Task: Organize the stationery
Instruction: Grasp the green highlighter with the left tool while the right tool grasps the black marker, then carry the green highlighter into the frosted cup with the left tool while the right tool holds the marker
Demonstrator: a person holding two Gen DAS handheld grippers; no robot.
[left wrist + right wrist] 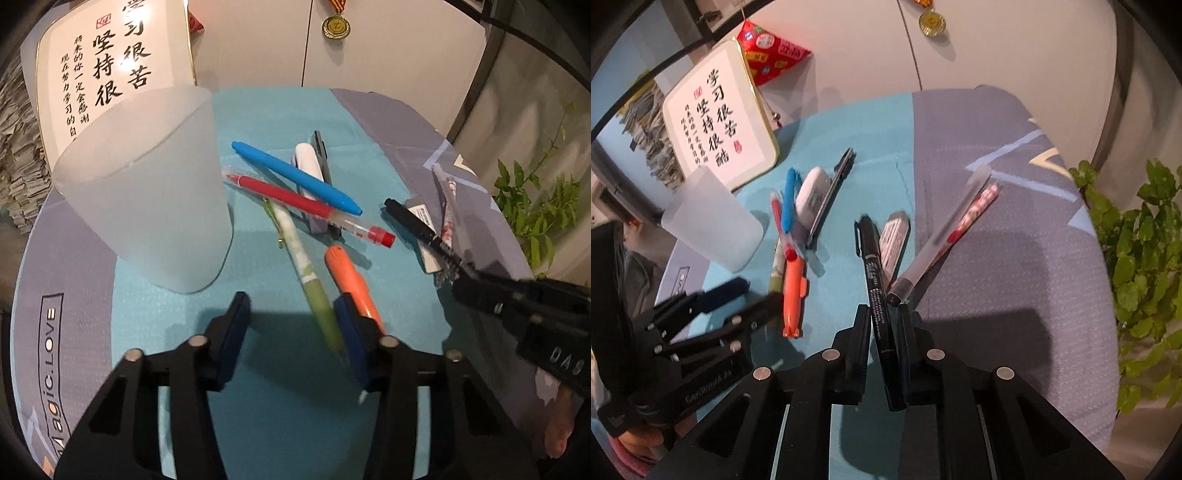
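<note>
Your right gripper [884, 332] points steeply down, jaws clamped on something thin; your left gripper [291, 332] angles down, jaws part-open.

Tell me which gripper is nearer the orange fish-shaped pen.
Left. The left gripper has one finger right beside the orange fish-shaped pen; the right gripper, shut on a black marker, sits farther off.

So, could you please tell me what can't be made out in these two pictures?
- Left wrist view: the green pen's tip is hidden behind the left gripper's finger.
- Right wrist view: the black marker's lower end is hidden between the right gripper's fingers.
- Both views: the cup's frosted wall hides its inside.
</note>
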